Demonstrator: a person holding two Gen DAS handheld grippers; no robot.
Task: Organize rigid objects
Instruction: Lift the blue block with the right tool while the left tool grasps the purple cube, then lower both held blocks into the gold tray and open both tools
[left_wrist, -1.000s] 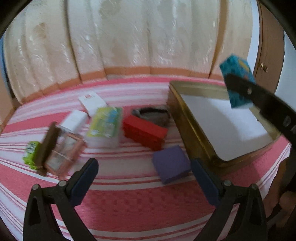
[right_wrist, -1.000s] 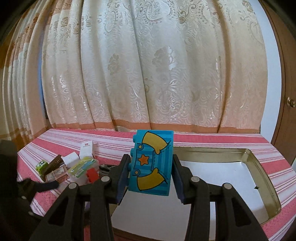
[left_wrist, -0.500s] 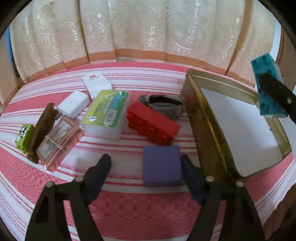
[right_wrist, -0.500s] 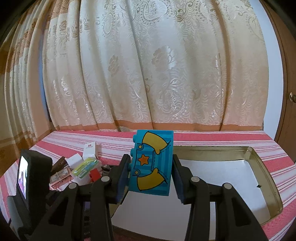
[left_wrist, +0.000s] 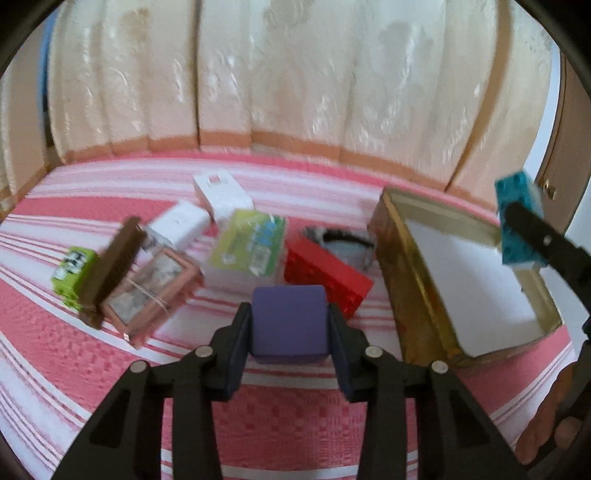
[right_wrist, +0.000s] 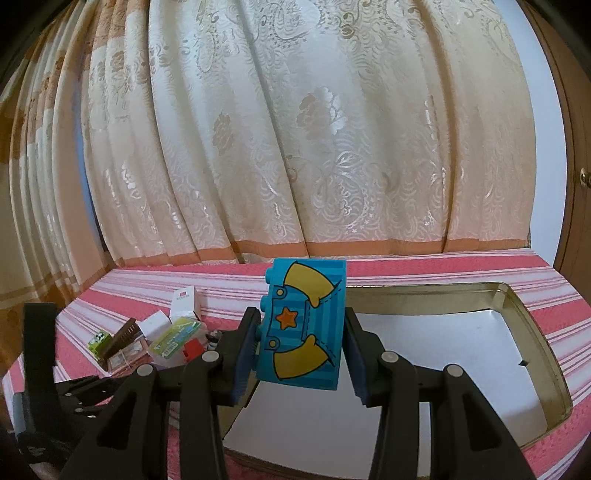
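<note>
Your left gripper (left_wrist: 290, 345) has its jaws closed on the purple block (left_wrist: 289, 323), low over the striped bedspread (left_wrist: 295, 417); the gold tin (left_wrist: 413, 291) lies to its right. Your right gripper (right_wrist: 301, 352) grips the blue brick (right_wrist: 304, 325) above that tin's white floor, so it's nearer. One red brick (left_wrist: 327, 282) is left, among about six small boxes.

Box labels (left_wrist: 248, 242) blurred, unreadable
</note>
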